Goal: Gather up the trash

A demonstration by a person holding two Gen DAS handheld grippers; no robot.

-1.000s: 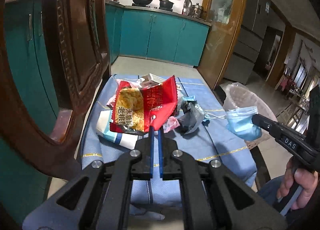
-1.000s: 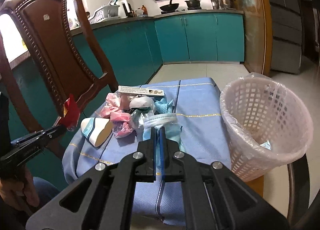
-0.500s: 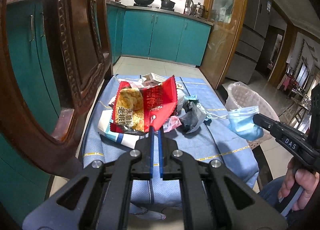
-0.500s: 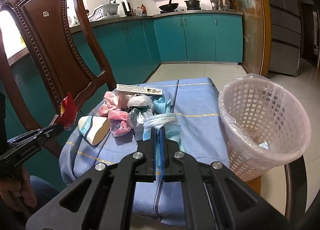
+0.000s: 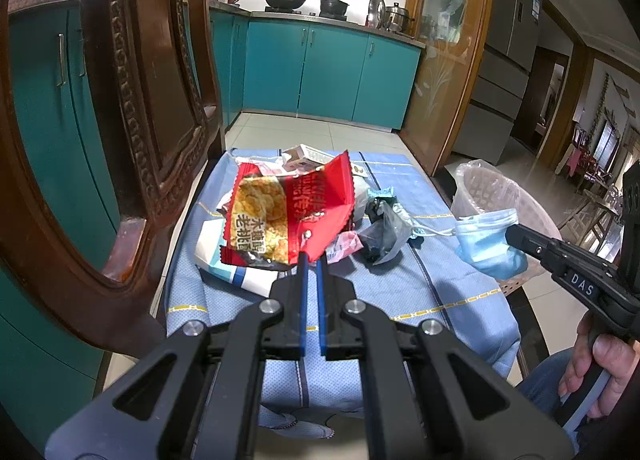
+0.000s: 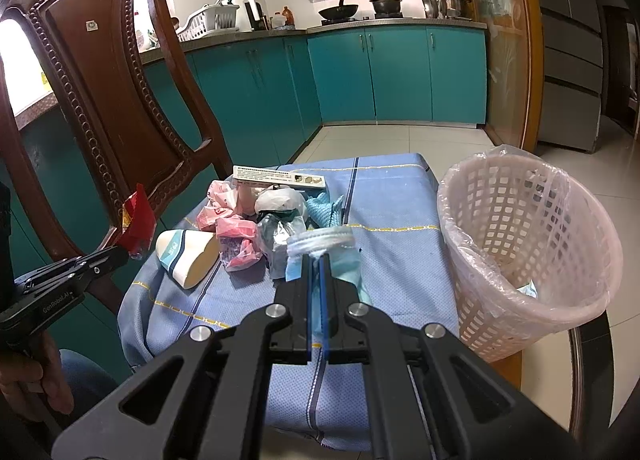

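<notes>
My left gripper (image 5: pixel 310 260) is shut on the lower edge of a red snack wrapper (image 5: pixel 292 212), which it holds up over the trash pile. The right wrist view shows the same wrapper (image 6: pixel 138 224) at the tip of the left gripper (image 6: pixel 120 250). My right gripper (image 6: pixel 318 260) is shut on a light blue face mask (image 6: pixel 320 248). That mask (image 5: pixel 486 244) hangs from the right gripper (image 5: pixel 512 234) just in front of the basket. The white plastic-lined trash basket (image 6: pixel 528 260) stands at the table's right edge.
On the blue tablecloth (image 6: pixel 392 220) lie pink wrappers (image 6: pixel 232 228), a grey plastic bag (image 6: pixel 280 236), a long white box (image 6: pixel 280 178) and a white-and-teal carton (image 6: pixel 188 256). A carved wooden chair (image 6: pixel 100 80) stands close on the left. Teal kitchen cabinets are behind.
</notes>
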